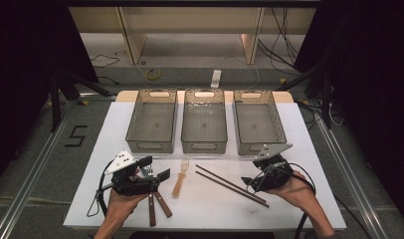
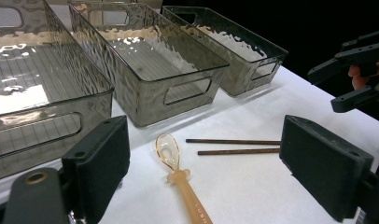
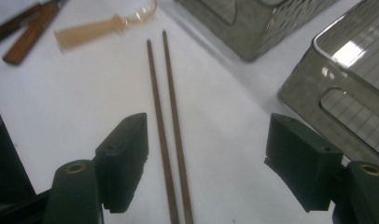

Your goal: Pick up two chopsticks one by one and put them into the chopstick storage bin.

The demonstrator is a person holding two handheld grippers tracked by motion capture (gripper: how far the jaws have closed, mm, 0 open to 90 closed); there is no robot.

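Hovering with jaws spread wide and nothing between the pads: right gripper (image 3: 206, 165), low in the right gripper view, straddling the near ends of the two chopsticks (image 3: 169, 135) without touching them. Looking like a pick about to begin, not yet made. Sitting at lower right of the high view, right gripper (image 1: 269, 172) over the sticks' near end, chopsticks (image 1: 231, 185) running as a thin dark diagonal across centre right.

Also gaping, pads bare: left gripper (image 2: 204, 168), framing the spoon (image 2: 180, 179) at bottom centre of the left gripper view. Holding nothing there either. Resting at lower left of the high view, left gripper (image 1: 140, 177) just above two wooden-handled utensils (image 1: 156, 204).

Judging progress: barely started. Standing empty across the upper middle of the high view, all three bins (image 1: 205, 127); still lying loose on the white table (image 1: 289, 209), every utensil. Remaining, by the look of it: sorting each piece into a bin.

Noting materials: chopsticks slim, straight, dark brown, matte, likely wood. Spoon translucent amber plastic, glossy shallow bowl, flat handle with faint lettering. Bins smoky clear plastic, rippled walls, ribbed floors, oval cut-out handles. Pads black, blocky, faintly textured. Table covering smooth, plain white.
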